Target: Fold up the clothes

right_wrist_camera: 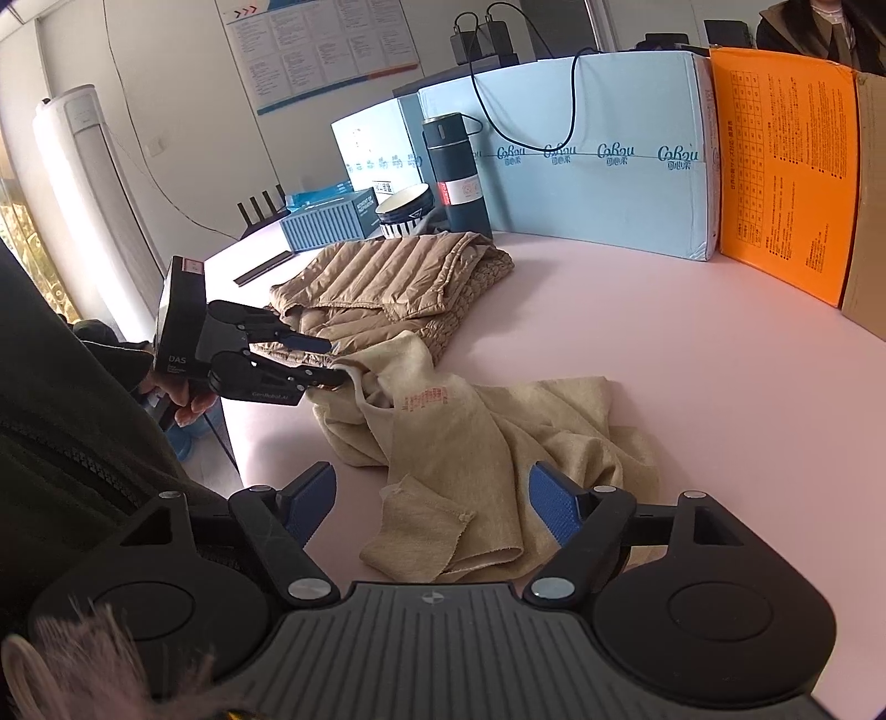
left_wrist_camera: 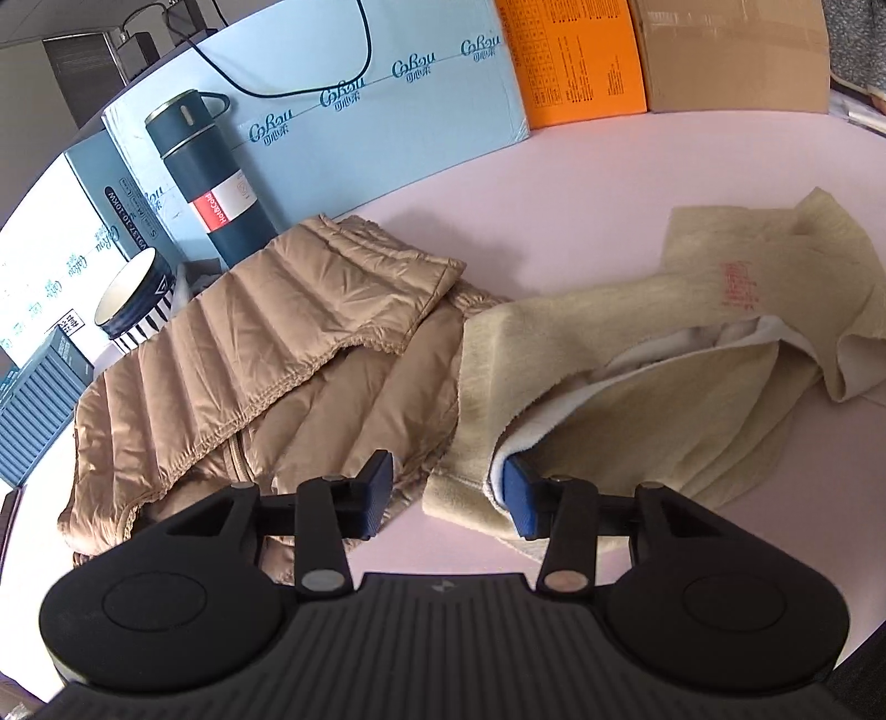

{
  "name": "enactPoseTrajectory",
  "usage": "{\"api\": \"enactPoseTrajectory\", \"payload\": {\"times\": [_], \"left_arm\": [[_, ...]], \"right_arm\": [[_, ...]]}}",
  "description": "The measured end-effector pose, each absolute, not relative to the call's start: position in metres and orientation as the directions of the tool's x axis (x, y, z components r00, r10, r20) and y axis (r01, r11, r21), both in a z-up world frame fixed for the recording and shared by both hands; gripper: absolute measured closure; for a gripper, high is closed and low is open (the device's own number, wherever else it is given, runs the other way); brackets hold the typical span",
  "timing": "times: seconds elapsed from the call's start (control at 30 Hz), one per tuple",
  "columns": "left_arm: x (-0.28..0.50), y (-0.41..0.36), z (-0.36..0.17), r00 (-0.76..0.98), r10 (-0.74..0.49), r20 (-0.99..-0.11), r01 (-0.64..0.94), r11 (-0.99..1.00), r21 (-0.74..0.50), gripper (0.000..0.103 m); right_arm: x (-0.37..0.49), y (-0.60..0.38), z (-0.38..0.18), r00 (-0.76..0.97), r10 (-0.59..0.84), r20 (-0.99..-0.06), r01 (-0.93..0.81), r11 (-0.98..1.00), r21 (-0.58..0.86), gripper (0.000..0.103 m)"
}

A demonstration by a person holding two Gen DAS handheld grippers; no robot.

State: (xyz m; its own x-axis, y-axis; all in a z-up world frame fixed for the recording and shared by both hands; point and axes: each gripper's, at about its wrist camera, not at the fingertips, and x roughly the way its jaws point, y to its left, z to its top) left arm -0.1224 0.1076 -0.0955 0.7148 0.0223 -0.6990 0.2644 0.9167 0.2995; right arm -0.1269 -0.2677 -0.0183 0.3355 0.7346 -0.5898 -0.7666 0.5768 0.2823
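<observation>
A crumpled cream sweatshirt (left_wrist_camera: 664,387) (right_wrist_camera: 498,432) with white fleece lining and red print lies on the pink table (left_wrist_camera: 554,183). My left gripper (left_wrist_camera: 451,495) (right_wrist_camera: 332,360) is open at the sweatshirt's left end. One blue pad sits inside the lined opening; the other is outside, over the tan jacket's edge. My right gripper (right_wrist_camera: 432,504) is open low over the near side, and a loose cream hem lies between its fingers without being pinched. A folded tan quilted jacket (left_wrist_camera: 277,343) (right_wrist_camera: 387,277) rests beside the sweatshirt, touching it.
A dark thermos (left_wrist_camera: 205,177) and a striped cup (left_wrist_camera: 138,293) stand behind the jacket. Light blue boxes (left_wrist_camera: 387,111), an orange box (left_wrist_camera: 576,61) and a cardboard box (left_wrist_camera: 731,50) wall the table's far side. The table edge (right_wrist_camera: 227,437) runs near the hand (right_wrist_camera: 191,399) holding the left gripper.
</observation>
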Motion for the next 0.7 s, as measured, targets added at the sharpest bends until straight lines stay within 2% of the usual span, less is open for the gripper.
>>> {"api": "enactPoseTrajectory", "payload": {"times": [0.03,0.07,0.1,0.13,0.33,0.63,0.7], "left_arm": [[-0.124,0.108,-0.096,0.713,0.019,-0.701,0.27,0.915,0.3,0.063],[-0.126,0.108,-0.095,0.717,0.015,-0.697,0.273,0.914,0.301,0.071],[-0.127,0.107,-0.094,0.722,0.014,-0.692,0.271,0.914,0.302,0.091],[-0.128,0.106,-0.094,0.727,0.013,-0.686,0.269,0.915,0.302,0.1],[-0.132,0.096,-0.083,0.804,0.072,-0.59,0.159,0.93,0.33,0.1],[-0.132,0.084,-0.078,0.815,0.115,-0.567,0.059,0.958,0.28,0.1],[-0.132,0.081,-0.079,0.813,0.121,-0.57,0.054,0.958,0.282,0.1]], "right_arm": [[-0.127,-0.268,-0.019,0.337,0.734,-0.59,-0.765,0.579,0.283,0.027],[-0.127,-0.268,-0.019,0.338,0.733,-0.59,-0.763,0.58,0.284,0.027],[-0.127,-0.268,-0.019,0.339,0.733,-0.59,-0.762,0.582,0.285,0.027],[-0.127,-0.268,-0.02,0.34,0.732,-0.59,-0.76,0.584,0.286,0.026],[-0.126,-0.256,-0.037,0.284,0.721,-0.632,-0.76,0.571,0.311,0.026],[-0.117,-0.219,-0.063,0.223,0.724,-0.653,-0.827,0.495,0.267,0.029],[-0.112,-0.214,-0.069,0.209,0.719,-0.663,-0.841,0.478,0.253,0.035]]}}
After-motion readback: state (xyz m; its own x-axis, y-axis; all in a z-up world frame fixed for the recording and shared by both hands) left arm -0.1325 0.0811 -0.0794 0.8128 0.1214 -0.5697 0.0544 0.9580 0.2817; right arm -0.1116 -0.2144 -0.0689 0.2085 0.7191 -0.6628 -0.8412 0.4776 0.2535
